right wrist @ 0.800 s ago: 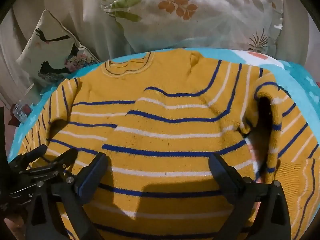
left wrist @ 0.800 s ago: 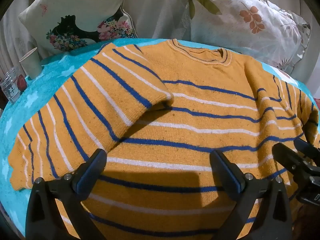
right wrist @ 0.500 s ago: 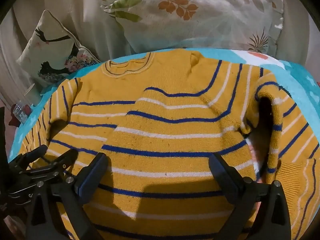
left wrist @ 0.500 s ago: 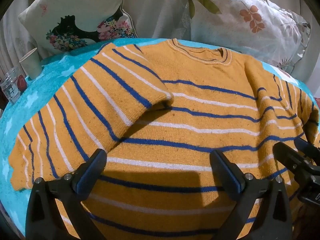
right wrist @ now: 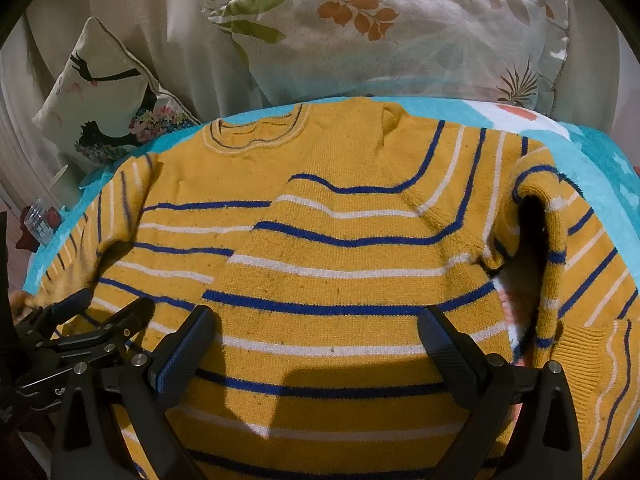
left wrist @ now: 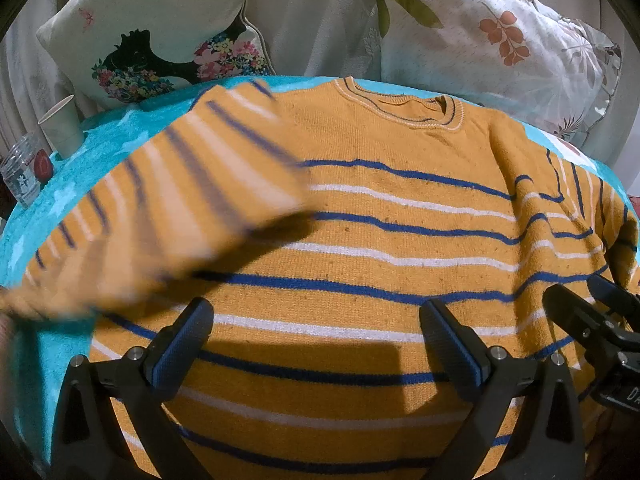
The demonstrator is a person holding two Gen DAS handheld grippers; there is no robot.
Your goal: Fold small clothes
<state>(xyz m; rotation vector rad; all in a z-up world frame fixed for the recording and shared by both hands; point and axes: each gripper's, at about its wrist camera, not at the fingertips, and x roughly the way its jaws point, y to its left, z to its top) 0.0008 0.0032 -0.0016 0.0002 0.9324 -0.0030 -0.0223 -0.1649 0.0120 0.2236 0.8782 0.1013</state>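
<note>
An orange sweater (left wrist: 380, 216) with blue and white stripes lies flat on a turquoise towel (left wrist: 104, 148), neck away from me; it also shows in the right wrist view (right wrist: 340, 264). Its left sleeve (left wrist: 172, 216) is blurred with motion, lifted over the body; a bare hand (left wrist: 6, 332) shows at its cuff at the left edge. The right sleeve (right wrist: 560, 248) is bunched at the side. My left gripper (left wrist: 316, 328) is open and empty above the hem. My right gripper (right wrist: 316, 330) is open and empty above the hem too.
Two printed pillows (left wrist: 160, 40) (left wrist: 500, 36) lean against the back. A paper cup (left wrist: 60, 126) and a glass jar (left wrist: 24, 168) stand at the towel's left edge. Each gripper shows in the other's view: the right one (left wrist: 592, 320), the left one (right wrist: 88, 320).
The left sleeve, lying still before, is now blurred and moving, its cuff pulled by a hand at the left edge. Both grippers have stayed in place and open.
</note>
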